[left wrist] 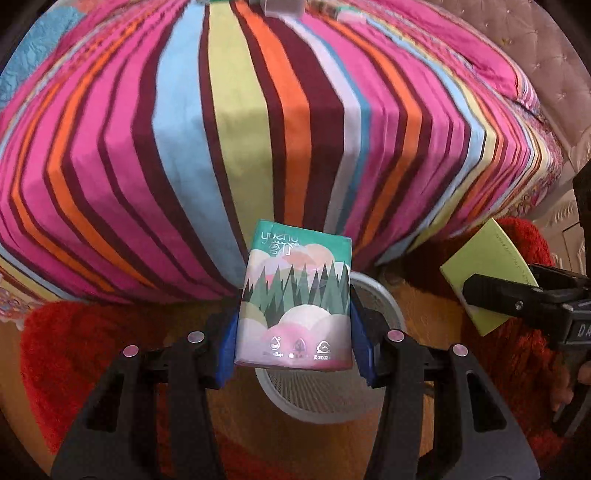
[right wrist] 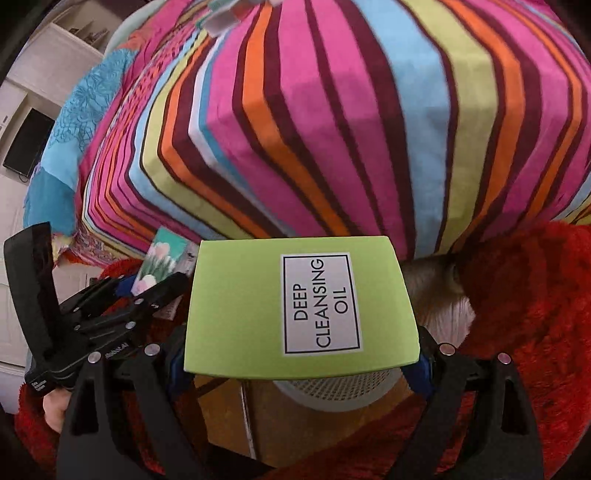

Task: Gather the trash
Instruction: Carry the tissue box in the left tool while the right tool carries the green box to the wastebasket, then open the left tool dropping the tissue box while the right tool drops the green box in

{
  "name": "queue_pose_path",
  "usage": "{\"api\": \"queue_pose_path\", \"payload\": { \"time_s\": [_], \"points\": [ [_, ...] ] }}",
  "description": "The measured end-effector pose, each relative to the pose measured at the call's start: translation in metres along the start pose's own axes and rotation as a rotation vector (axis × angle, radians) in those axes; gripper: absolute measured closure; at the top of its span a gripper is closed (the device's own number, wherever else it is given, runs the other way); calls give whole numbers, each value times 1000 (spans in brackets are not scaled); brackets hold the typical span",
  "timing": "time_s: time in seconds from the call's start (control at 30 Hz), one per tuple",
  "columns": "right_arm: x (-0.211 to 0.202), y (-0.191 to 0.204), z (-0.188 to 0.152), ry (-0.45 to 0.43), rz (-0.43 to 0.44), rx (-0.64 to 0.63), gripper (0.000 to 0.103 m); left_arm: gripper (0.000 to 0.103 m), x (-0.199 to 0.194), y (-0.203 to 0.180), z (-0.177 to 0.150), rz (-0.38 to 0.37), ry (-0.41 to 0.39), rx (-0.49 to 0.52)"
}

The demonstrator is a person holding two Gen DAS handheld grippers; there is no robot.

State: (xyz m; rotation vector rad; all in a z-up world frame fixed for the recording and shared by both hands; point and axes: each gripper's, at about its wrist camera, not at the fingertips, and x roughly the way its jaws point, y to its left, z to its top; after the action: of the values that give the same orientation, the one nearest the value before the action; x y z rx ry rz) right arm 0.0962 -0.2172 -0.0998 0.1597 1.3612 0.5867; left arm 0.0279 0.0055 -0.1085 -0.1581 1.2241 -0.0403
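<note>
My left gripper (left wrist: 293, 325) is shut on a tissue pack (left wrist: 295, 299) printed with green trees and pink hills, held above a white mesh waste bin (left wrist: 317, 395). My right gripper (right wrist: 299, 358) is shut on a lime green box (right wrist: 295, 302) labelled DEEP CLEANSING OIL, held over the same bin (right wrist: 332, 391). The green box (left wrist: 484, 273) and right gripper (left wrist: 491, 295) show at the right of the left wrist view. The tissue pack (right wrist: 162, 258) and left gripper (right wrist: 144, 288) show at the left of the right wrist view.
A bed with a bright striped cover (left wrist: 258, 129) fills the space ahead. Small items (left wrist: 280, 7) lie far back on it. A red shaggy rug (right wrist: 535, 314) and wooden floor (right wrist: 295, 424) surround the bin. A padded headboard (left wrist: 546, 74) stands at the right.
</note>
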Motion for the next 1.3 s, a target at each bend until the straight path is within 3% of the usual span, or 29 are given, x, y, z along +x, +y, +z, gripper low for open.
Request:
{"api": "queue_pose_path", "payload": {
  "time_s": [0.23, 0.43, 0.7, 1.03, 1.3],
  "points": [
    [22, -10, -5, 98, -1, 50, 19, 53, 18, -3, -5, -19, 80, 5],
    [45, -15, -6, 188, -31, 83, 19, 53, 47, -5, -14, -38, 210, 18],
    [64, -28, -10, 273, -30, 159, 19, 53, 73, -9, -17, -43, 323, 21],
    [101, -42, -17, 408, -30, 276, 19, 53, 97, -7, -23, -37, 440, -12],
    [115, -46, -19, 453, -33, 318, 19, 53, 115, -5, -28, -56, 509, -28]
  ]
}}
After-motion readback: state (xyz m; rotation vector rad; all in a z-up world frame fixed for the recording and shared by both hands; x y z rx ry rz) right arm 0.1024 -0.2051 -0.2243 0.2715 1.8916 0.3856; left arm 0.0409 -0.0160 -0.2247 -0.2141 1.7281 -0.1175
